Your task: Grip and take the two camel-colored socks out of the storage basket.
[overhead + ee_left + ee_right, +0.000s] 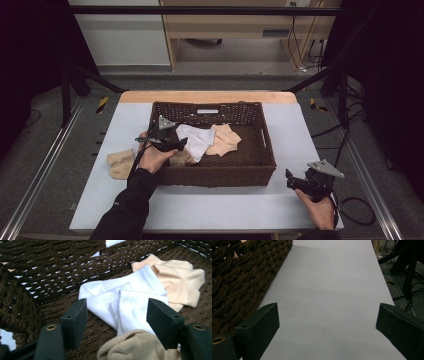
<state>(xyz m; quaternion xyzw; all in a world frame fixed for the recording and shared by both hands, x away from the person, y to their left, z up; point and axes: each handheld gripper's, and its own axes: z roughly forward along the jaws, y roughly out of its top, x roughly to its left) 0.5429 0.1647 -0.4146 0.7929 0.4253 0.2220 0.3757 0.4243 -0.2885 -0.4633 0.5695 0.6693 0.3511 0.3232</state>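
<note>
A brown wicker basket (260,150) stands mid-table. Inside lie a white sock pair (196,138) and a peach sock (226,139). My left gripper (177,145) reaches over the basket's front left corner and is open. In the left gripper view its jaws (117,312) straddle the white socks (120,302), with a tan sock (135,346) lying loose just below them and the peach sock (180,280) farther off. My right gripper (292,180) hovers open over the table at the front right, nothing between its jaws (327,315).
Another tan sock (121,162) lies on the white table (220,210) left of the basket. The basket's woven wall (237,277) runs close to the left of my right gripper. Black frame bars and cables (350,125) border the table.
</note>
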